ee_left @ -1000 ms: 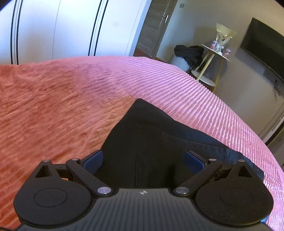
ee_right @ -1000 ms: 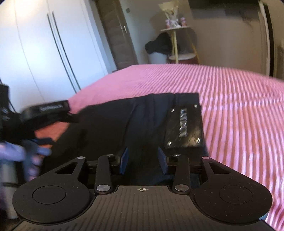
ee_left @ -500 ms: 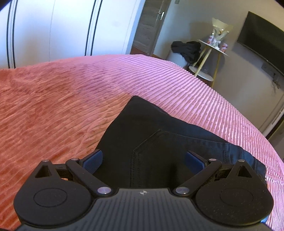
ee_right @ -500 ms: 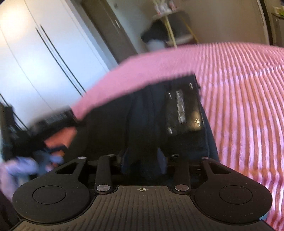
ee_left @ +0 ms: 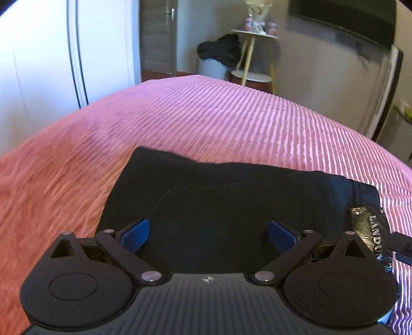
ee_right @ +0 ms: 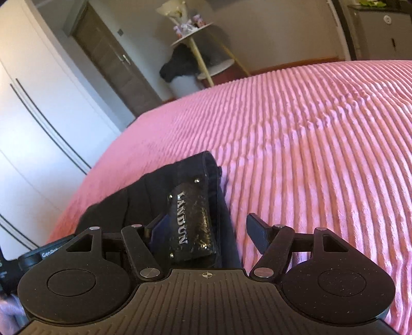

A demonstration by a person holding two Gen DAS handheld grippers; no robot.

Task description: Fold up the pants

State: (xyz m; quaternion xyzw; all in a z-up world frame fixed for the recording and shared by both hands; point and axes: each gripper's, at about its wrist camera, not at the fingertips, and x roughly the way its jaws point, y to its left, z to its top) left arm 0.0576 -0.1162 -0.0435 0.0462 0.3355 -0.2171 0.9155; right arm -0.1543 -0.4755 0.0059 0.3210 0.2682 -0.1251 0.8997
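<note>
Black pants (ee_left: 231,195) lie folded on the pink ribbed bedspread (ee_left: 219,116). A shiny black waistband patch (ee_left: 370,232) reading LANDUN sits at their right edge. My left gripper (ee_left: 208,233) is open, its blue pads wide apart just above the near part of the pants. In the right wrist view the pants (ee_right: 154,195) and the patch (ee_right: 190,221) lie under my right gripper (ee_right: 206,232), which is open with the waistband between its fingers. The bedspread (ee_right: 309,154) stretches away to the right.
White wardrobe doors (ee_left: 51,64) stand at the left. A small round side table (ee_left: 255,46) with dark clothing (ee_left: 221,51) beside it stands past the far bed edge. A wall television (ee_left: 342,18) hangs at the right. The left gripper's body (ee_right: 43,253) shows at the lower left.
My right gripper has opened from shut on the waistband cloth and has swung right. My left gripper stayed open and turned right, bringing the patch into its view.
</note>
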